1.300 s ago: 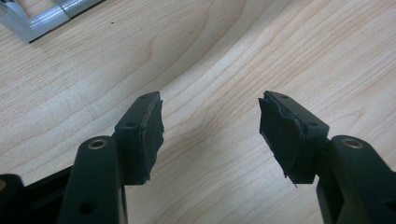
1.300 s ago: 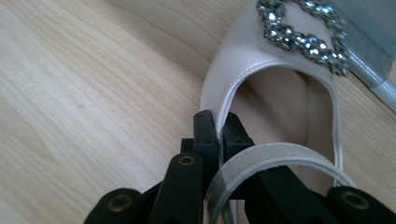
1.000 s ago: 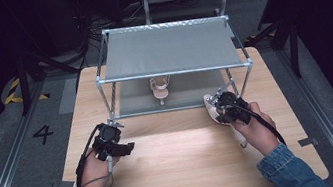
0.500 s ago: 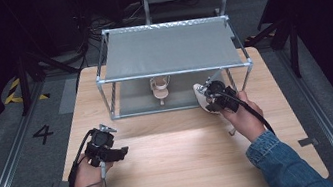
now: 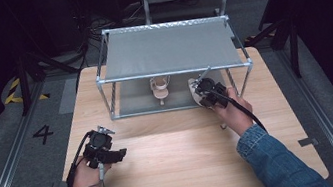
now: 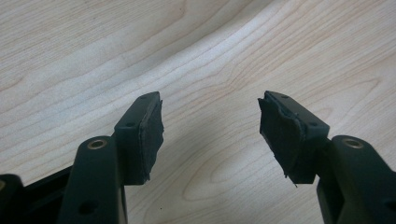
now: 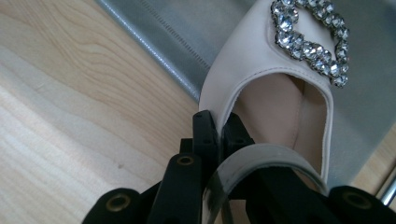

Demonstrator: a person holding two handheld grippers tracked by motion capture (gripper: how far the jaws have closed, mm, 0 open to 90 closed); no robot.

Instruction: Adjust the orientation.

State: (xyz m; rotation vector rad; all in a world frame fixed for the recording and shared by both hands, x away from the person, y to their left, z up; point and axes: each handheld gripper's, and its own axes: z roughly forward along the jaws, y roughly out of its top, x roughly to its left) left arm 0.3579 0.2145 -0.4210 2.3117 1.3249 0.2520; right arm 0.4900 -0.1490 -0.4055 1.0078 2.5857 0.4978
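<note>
Cream shoe (image 7: 271, 60) edge pinched in my right gripper (image 7: 219, 133); thin bite, may slip, clip rack (image 5: 174, 72) ahead.

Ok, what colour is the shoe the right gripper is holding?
Pale cream shoe with a sparkly clear-stone buckle; the right gripper view shows it best.

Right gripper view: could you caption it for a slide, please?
Right gripper shut on a cream shoe with a rhinestone buckle.
</note>
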